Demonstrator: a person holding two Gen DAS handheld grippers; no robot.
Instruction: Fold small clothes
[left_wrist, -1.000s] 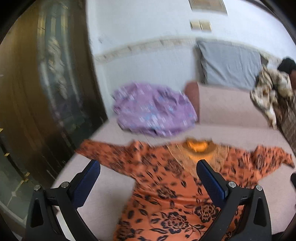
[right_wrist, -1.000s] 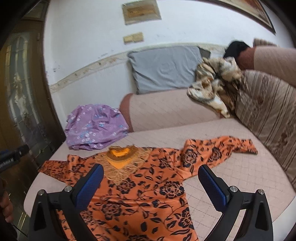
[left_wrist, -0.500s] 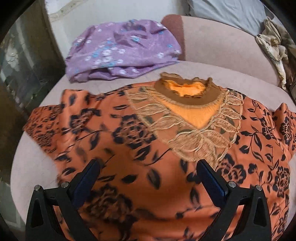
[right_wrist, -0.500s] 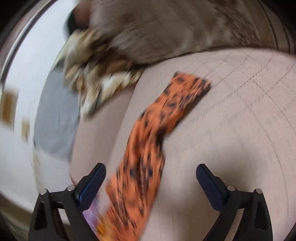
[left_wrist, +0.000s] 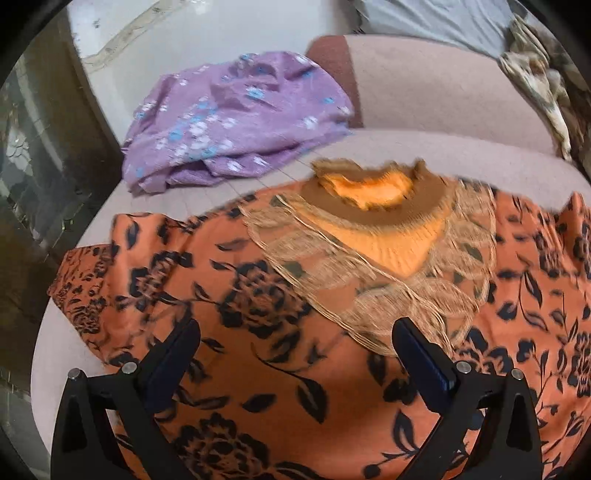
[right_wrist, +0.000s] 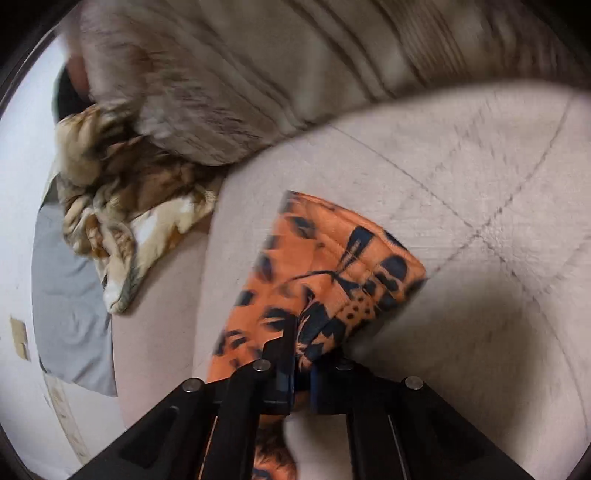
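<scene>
Right gripper (right_wrist: 295, 354) jaws pinched tight on the sleeve (right_wrist: 332, 266) of the orange floral blouse (left_wrist: 280, 332); left gripper (left_wrist: 295, 350) jaws spread wide above its chest. Blouse lies flat on the pink sofa (left_wrist: 443, 96), purple garment (left_wrist: 236, 118) just behind.

My left gripper (left_wrist: 295, 347) is a black plastic frame of angled struts with triangular cut-outs, and each side carries two round silver screw heads near the top. Its two fingers (left_wrist: 421, 360) are long flat bars faced with dark blue, finely ribbed pads. My right gripper (right_wrist: 301, 354) has the same matte black build, with broad struts fanning out toward the camera, four silver screw heads set in an arc across it, and a strip of blue pad showing along the inner edge of its fingers (right_wrist: 282, 354).
</scene>
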